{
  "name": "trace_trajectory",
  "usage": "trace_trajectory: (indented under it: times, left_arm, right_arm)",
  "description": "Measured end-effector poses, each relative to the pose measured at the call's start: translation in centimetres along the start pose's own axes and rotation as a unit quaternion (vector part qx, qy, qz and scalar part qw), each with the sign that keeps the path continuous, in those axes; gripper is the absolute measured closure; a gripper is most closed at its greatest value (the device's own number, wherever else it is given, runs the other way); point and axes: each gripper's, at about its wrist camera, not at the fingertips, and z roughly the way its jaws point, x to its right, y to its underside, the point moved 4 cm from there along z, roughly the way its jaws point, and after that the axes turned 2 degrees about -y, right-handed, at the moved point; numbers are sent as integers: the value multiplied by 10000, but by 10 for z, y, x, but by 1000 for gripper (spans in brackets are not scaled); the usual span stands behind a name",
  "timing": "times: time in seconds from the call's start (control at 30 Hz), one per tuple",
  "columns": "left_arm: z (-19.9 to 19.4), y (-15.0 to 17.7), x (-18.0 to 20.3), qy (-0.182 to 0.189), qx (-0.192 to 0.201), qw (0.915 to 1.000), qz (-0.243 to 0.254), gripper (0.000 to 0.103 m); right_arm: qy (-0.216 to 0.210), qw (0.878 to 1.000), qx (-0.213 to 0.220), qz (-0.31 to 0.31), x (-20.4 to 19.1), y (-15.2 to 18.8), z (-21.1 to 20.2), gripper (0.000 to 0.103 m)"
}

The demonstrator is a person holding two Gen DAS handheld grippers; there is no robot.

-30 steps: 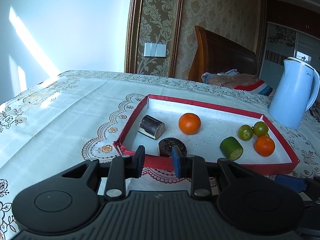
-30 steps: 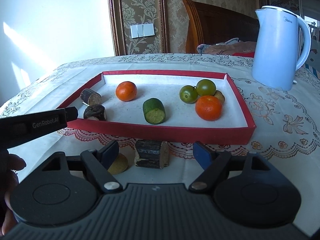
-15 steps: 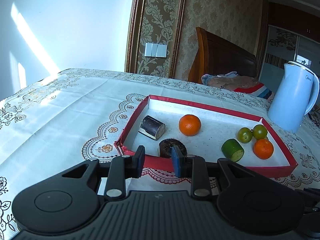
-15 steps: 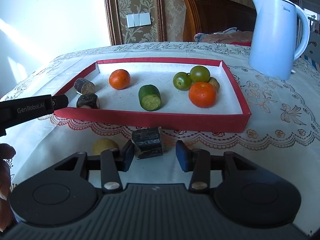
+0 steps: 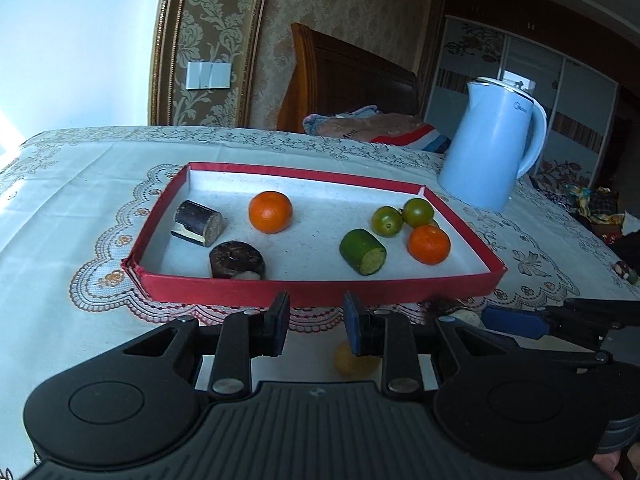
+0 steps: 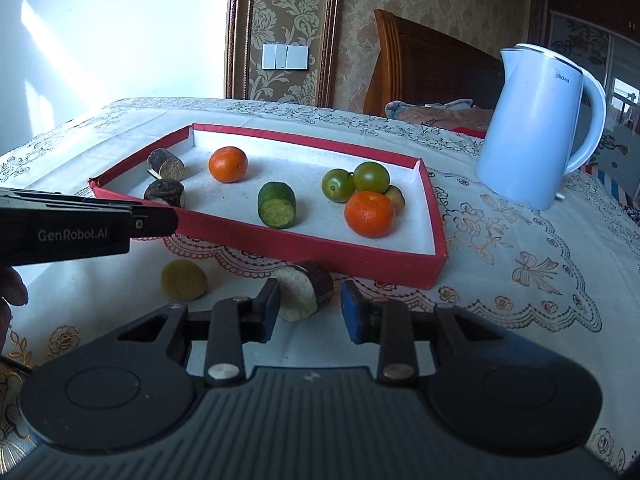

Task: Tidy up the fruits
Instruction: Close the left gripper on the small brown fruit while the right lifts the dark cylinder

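Observation:
A red-rimmed tray [image 5: 320, 292] holds two oranges, two green tomatoes, a green cucumber piece [image 5: 363, 251] and two dark sugarcane pieces. In front of the tray [image 6: 312, 248], a third dark sugarcane piece [image 6: 306, 294] sits between the tips of my right gripper [image 6: 308, 308]. Its jaws are closing, the pads are against the piece, and the pale cut end faces me. A yellow round fruit [image 6: 184, 280] lies on the cloth to its left. My left gripper [image 5: 314, 320] hovers shut and holds nothing, just before the tray's near rim.
A pale blue kettle [image 6: 540, 128] stands on the patterned tablecloth right of the tray. The left gripper's black body [image 6: 80, 232] reaches in from the left, with a person's hand [image 6: 12, 292] behind it. A wooden headboard and bedding lie beyond the table.
My right jaws closed from wide open onto the sugarcane piece, which turned its pale end toward me. The left view swung right, bringing the kettle and the right gripper's finger into view.

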Motion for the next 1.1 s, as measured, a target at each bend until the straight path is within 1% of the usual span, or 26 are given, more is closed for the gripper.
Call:
trace_trajectory:
  times: [0.03, 0.1, 0.13, 0.17, 0.2, 0.23, 0.27, 0.3, 0.33, 0.4, 0.43, 0.5, 0.53, 0.57, 0.63, 0.67, 0.73, 0.77, 0.83, 0.9, 0.93, 0.97, 1.0, 1.07, 1.1]
  left_arm:
    - [2, 2, 3, 87, -105, 9999, 68, 75]
    - [4, 6, 7, -27, -148, 9997, 217, 75]
    - [4, 6, 9, -22, -135, 9996, 262, 75]
    - [3, 7, 9, 112, -169, 9995, 255, 74]
    - [4, 8, 10, 237, -249, 9991, 232, 69]
    - [6, 9, 11, 270, -322, 9988, 258, 59]
    - [7, 10, 13, 214, -339, 9987, 313, 54]
    - [7, 10, 14, 82, -283, 9988, 391, 48]
    - [7, 11, 17, 16, -247, 9986, 469, 46]
    - [10, 13, 22, -10, -311, 9975, 629, 46]
    - [13, 14, 24, -39, -361, 9968, 713, 46]
    - [17, 16, 29, -211, -407, 9949, 901, 46]
    - [18, 18, 30, -258, -407, 9941, 973, 46]
    - [18, 19, 31, -265, -401, 9936, 1020, 46]
    - [18, 19, 33, -220, -388, 9932, 1073, 47]
    - [17, 19, 34, -213, -370, 9930, 1099, 48]
    - [18, 19, 35, -231, -361, 9927, 1125, 56]
    - [19, 19, 34, -233, -382, 9928, 1114, 57]
    - [20, 19, 33, -215, -423, 9929, 1090, 62]
    - [19, 19, 33, -209, -433, 9928, 1095, 63]
    - [19, 20, 33, -226, -431, 9928, 1098, 69]
    - [20, 20, 33, -229, -443, 9927, 1099, 71]
    - [20, 20, 33, -239, -450, 9927, 1089, 71]
    - [21, 19, 31, -335, -441, 9926, 1078, 76]
    - [21, 19, 30, -364, -441, 9928, 1057, 76]
  right_arm:
    - [-32, 10000, -11, 24, 2, 2, -1, 72]
    - [-42, 10000, -15, 18, 4, 4, -3, 72]
    - [-82, 10000, -48, -23, 5, 7, -5, 72]
    - [-103, 9999, -77, -35, 6, 9, -5, 72]
    - [-100, 9999, -73, -11, 6, 11, -7, 72]
    - [-117, 9999, -56, -8, 7, 12, -8, 72]
    - [-145, 9999, -59, -31, 6, 13, -9, 72]
    - [-170, 9998, -69, -64, 6, 13, -10, 71]
    - [-190, 9997, -64, -99, 5, 14, -10, 70]
    - [-185, 9996, -80, -180, 4, 15, -10, 69]
    - [-212, 9995, -89, -227, 4, 16, -10, 66]
    - [-232, 9993, -90, -269, 5, 16, -10, 63]
    - [-251, 9993, -83, -267, 6, 16, -10, 62]
    - [-288, 9992, -91, -262, 7, 16, -10, 59]
    - [-355, 9989, -134, -276, 10, 17, -9, 53]
    - [-353, 9989, -146, -280, 12, 17, -9, 53]
    - [-329, 9989, -174, -281, 15, 17, -7, 53]
    - [-346, 9989, -183, -253, 17, 16, -6, 53]
    - [-455, 9986, -209, -183, 20, 13, -2, 53]
    - [-572, 9978, -265, -192, 20, 10, 3, 53]
    - [-617, 9974, -270, -248, 19, 9, 5, 53]
    - [-638, 9971, -275, -294, 17, 8, 8, 53]
    - [-644, 9970, -296, -317, 17, 7, 10, 53]
    - [-674, 9967, -324, -330, 16, 6, 16, 53]
    - [-721, 9963, -318, -341, 15, 5, 18, 53]
